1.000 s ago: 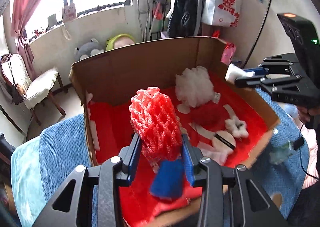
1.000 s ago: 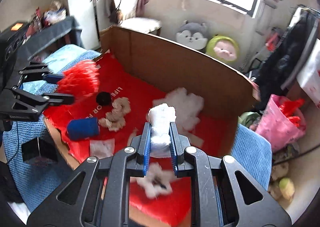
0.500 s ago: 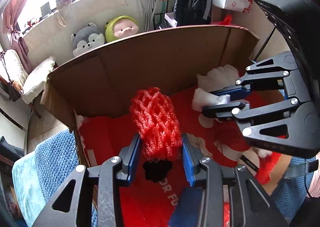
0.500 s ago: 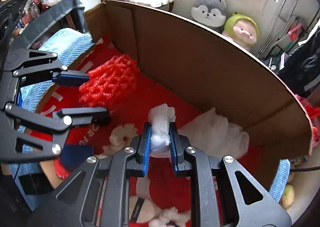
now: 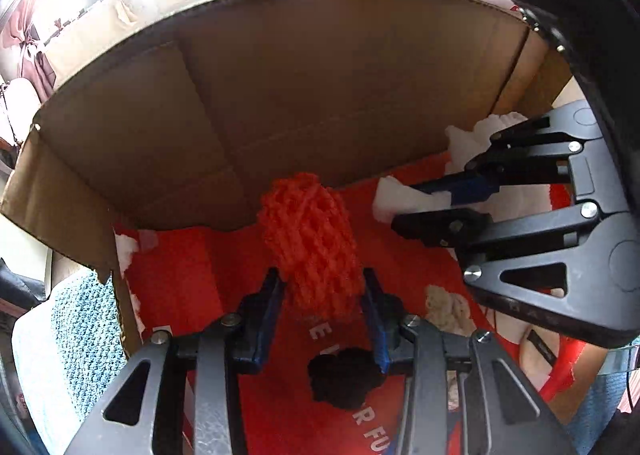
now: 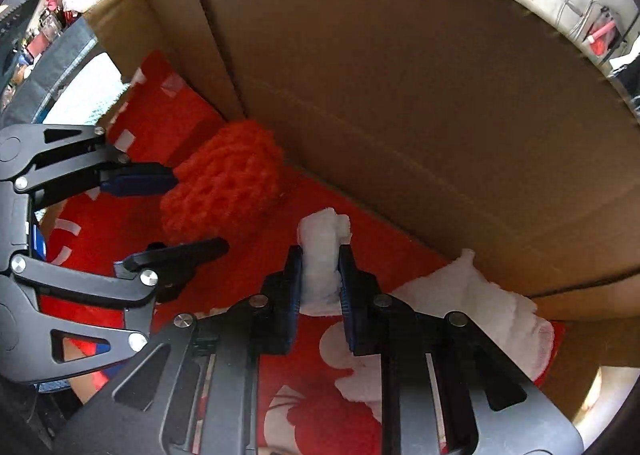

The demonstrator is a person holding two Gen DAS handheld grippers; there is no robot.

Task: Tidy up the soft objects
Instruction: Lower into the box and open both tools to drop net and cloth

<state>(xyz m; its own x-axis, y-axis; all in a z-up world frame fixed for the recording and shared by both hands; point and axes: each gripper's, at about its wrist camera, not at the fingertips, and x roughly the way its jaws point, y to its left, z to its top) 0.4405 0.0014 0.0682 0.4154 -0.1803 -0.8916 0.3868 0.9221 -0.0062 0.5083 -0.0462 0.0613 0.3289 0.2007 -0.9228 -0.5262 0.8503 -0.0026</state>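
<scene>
A red foam net sleeve (image 5: 312, 243) is clamped between the blue pads of my left gripper (image 5: 322, 283), just in front of the back wall of the cardboard box (image 5: 320, 95). In the right wrist view the same red net (image 6: 224, 187) hangs at the left, over the box's red lining. My right gripper (image 6: 320, 259) is shut on a small white foam piece (image 6: 324, 243). It hovers low over the lining, close to the brown wall (image 6: 400, 95). In the left wrist view the right gripper (image 5: 400, 203) comes in from the right with the white piece (image 5: 390, 195).
On the red lining lie a black pom-pom (image 5: 344, 379), a cream fluffy piece (image 5: 444, 311) and a white fluffy cloth (image 6: 500, 315) by the right corner. The box stands on a blue knitted blanket (image 5: 88, 335). The two grippers are side by side, close together.
Both grippers have sunk into the box and moved toward its back wall, each still holding its piece. The wall now fills both views, and the room behind has dropped out of sight.
</scene>
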